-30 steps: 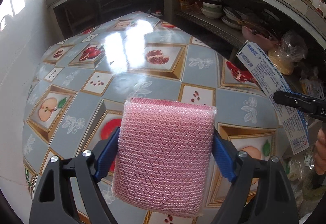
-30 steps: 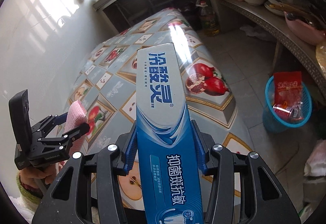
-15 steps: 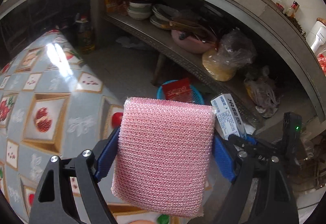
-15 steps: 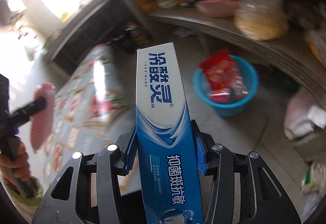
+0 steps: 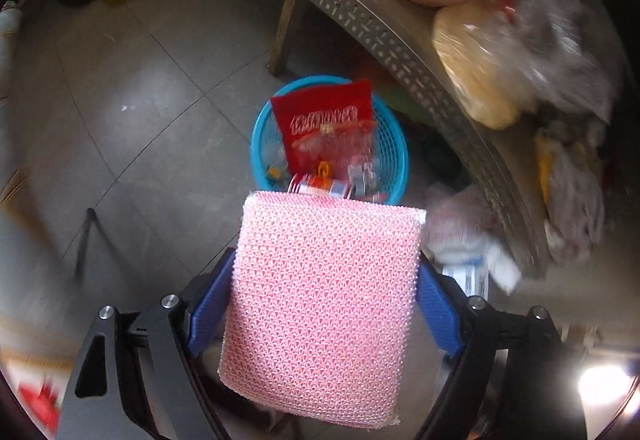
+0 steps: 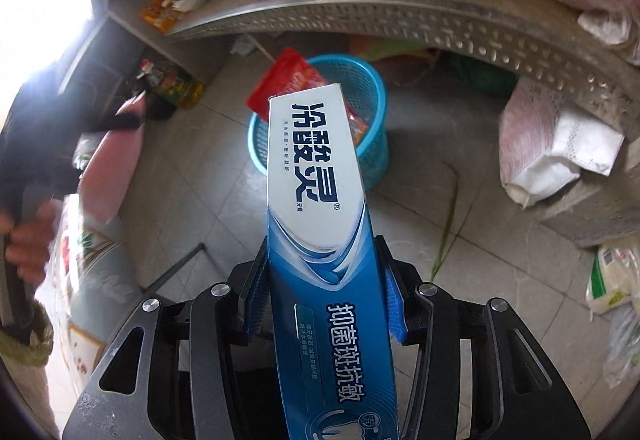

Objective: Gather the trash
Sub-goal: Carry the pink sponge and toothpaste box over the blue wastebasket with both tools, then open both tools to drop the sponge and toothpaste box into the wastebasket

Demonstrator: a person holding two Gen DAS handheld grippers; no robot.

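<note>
Carry-to-bin step. Left gripper (image 5: pixel 326 292) clamped on pink sponge (image 5: pixel 324 304), hanging above the blue basket (image 5: pixel 400 160), near its rim. Right gripper (image 6: pixel 322 296) clamped on toothpaste box (image 6: pixel 320 192), also above basket. Next, likely: centre each over basket opening, then release.

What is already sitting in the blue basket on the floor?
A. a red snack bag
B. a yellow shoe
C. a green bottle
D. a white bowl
A: a red snack bag stands up inside the blue basket, above some small bits of rubbish.
</note>
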